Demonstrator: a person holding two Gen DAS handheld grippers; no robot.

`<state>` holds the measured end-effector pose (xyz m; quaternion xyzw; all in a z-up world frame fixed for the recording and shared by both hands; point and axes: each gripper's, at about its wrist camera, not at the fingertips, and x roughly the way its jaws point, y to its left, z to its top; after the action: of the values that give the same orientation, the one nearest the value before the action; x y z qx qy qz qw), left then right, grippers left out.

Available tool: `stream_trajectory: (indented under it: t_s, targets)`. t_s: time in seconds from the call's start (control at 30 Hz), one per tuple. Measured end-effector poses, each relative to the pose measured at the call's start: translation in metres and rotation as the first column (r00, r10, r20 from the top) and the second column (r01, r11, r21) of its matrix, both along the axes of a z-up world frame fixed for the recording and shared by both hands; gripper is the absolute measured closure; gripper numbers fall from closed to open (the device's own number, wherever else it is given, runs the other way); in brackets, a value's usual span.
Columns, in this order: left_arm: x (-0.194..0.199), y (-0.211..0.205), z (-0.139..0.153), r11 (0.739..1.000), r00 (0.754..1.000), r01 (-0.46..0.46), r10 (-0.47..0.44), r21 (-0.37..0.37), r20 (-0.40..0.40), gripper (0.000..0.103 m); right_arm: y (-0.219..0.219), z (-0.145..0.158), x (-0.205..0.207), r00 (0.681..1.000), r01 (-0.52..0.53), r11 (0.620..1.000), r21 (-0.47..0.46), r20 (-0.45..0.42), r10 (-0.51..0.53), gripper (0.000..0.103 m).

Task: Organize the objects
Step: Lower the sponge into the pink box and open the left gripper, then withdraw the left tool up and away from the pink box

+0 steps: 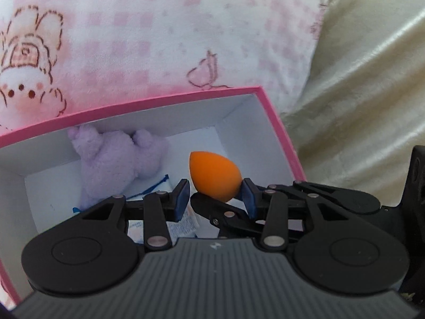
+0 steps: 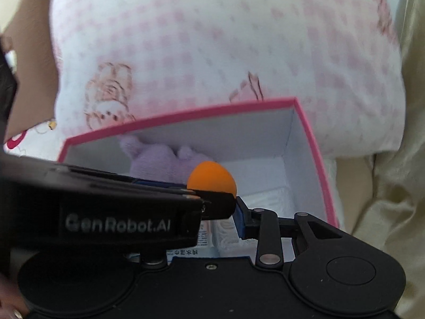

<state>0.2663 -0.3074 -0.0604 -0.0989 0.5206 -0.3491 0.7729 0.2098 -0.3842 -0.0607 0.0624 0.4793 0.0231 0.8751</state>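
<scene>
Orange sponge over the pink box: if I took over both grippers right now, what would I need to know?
Left gripper: shut on the orange sponge, held over the open pink box.
Right gripper: shut, just below the sponge. One of its fingers is hidden behind the left gripper, so I cannot tell if it grips anything.
Done: a purple plush toy and small packets lie inside the box.
Left: probably lower the sponge into the bare part of the box and let go.
</scene>
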Motion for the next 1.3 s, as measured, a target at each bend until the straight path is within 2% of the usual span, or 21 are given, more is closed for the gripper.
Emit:
stream_trajectory:
  t_s: [0.1,0.23,0.33,0.57,0.67,0.77,0.9,1.1,1.2,1.3]
  targets:
    - [0.008,-0.004,-0.006,1.000,1.000,-0.019,0.019,-0.002,0.004,0.062,0.005,-0.004,0.009,1.000,-0.022,0.998,-0.057,0.009,0.023,0.066]
    - [0.014,-0.005,-0.012,0.999,0.999,-0.045,0.046,-0.013,0.006,0.050,0.001,-0.006,0.016,1.000,-0.011,0.999,-0.051,0.000,0.011,0.065]
    - [0.008,-0.007,-0.008,0.999,0.995,-0.045,0.043,0.027,0.088,0.038,-0.003,-0.007,0.013,1.000,-0.017,0.998,-0.057,0.018,0.018,0.062]
    - [0.011,0.008,0.003,0.995,0.992,-0.099,0.099,-0.009,0.075,0.030,-0.005,-0.002,0.005,0.996,-0.004,0.995,-0.101,0.085,0.013,0.061]
    - [-0.003,0.016,0.013,0.994,0.987,-0.109,0.107,0.010,0.117,0.021,-0.002,0.006,-0.005,0.995,-0.012,0.995,-0.103,0.100,0.022,0.061]
    - [-0.017,0.025,0.022,0.992,0.985,-0.114,0.106,0.054,0.137,0.020,-0.001,0.020,-0.028,0.991,-0.018,0.996,-0.085,0.129,0.029,0.061]
    - [-0.035,0.047,0.035,0.990,0.988,-0.125,0.118,0.067,0.104,0.020,0.001,0.045,-0.078,0.978,-0.040,0.996,-0.075,0.202,0.055,0.061]
    - [-0.073,0.069,0.059,0.980,0.979,-0.148,0.126,0.130,0.163,0.020,0.005,0.068,-0.115,0.979,-0.069,0.994,-0.081,0.187,0.083,0.061]
    - [-0.095,0.088,0.072,0.979,0.971,-0.165,0.140,0.117,0.194,0.020,0.012,0.075,-0.128,0.979,-0.078,0.994,-0.076,0.184,0.091,0.061]
    - [-0.110,0.110,0.081,0.975,0.969,-0.194,0.174,0.105,0.178,0.020,0.022,0.081,-0.138,0.978,-0.088,0.993,-0.074,0.185,0.100,0.060]
